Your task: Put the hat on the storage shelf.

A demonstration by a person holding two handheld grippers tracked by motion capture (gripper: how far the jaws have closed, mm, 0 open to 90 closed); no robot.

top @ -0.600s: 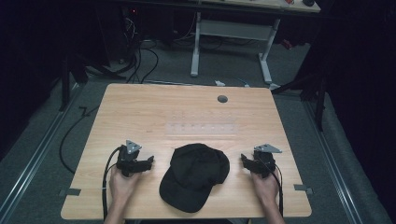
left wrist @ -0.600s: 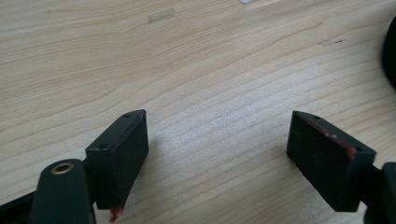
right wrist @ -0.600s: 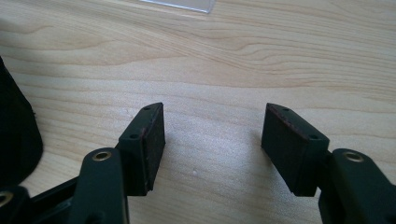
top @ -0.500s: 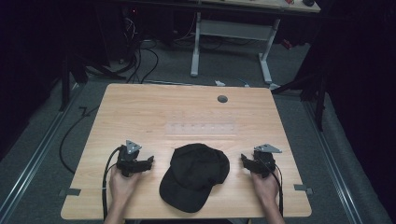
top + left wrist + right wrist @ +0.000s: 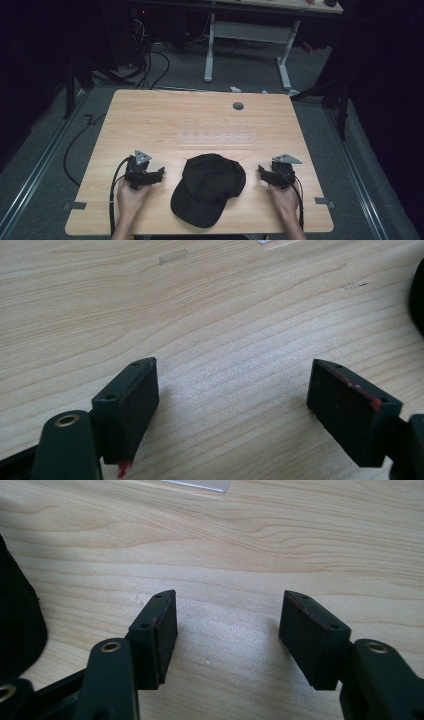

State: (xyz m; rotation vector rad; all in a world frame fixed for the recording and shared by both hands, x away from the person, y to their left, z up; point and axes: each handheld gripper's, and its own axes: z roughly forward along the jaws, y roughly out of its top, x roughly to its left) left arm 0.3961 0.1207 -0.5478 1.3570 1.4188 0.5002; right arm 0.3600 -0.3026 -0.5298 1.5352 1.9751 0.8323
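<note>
A black cap (image 5: 209,188) lies on the wooden table (image 5: 150,125) near its front edge, brim toward the person. My left gripper (image 5: 159,172) rests on the table just left of the cap, open, with bare wood between its jaws (image 5: 232,395). The cap's edge (image 5: 418,295) shows at the right in the left gripper view. My right gripper (image 5: 261,172) rests just right of the cap, also open over bare wood (image 5: 227,630). The cap (image 5: 17,625) appears at the left edge of the right gripper view. Neither gripper touches the cap.
A clear plastic strip (image 5: 217,135) lies flat at the table's middle, and a round grey grommet (image 5: 238,106) sits near the far edge. A white-legged desk frame (image 5: 250,35) and cables (image 5: 145,60) stand on the floor beyond the table.
</note>
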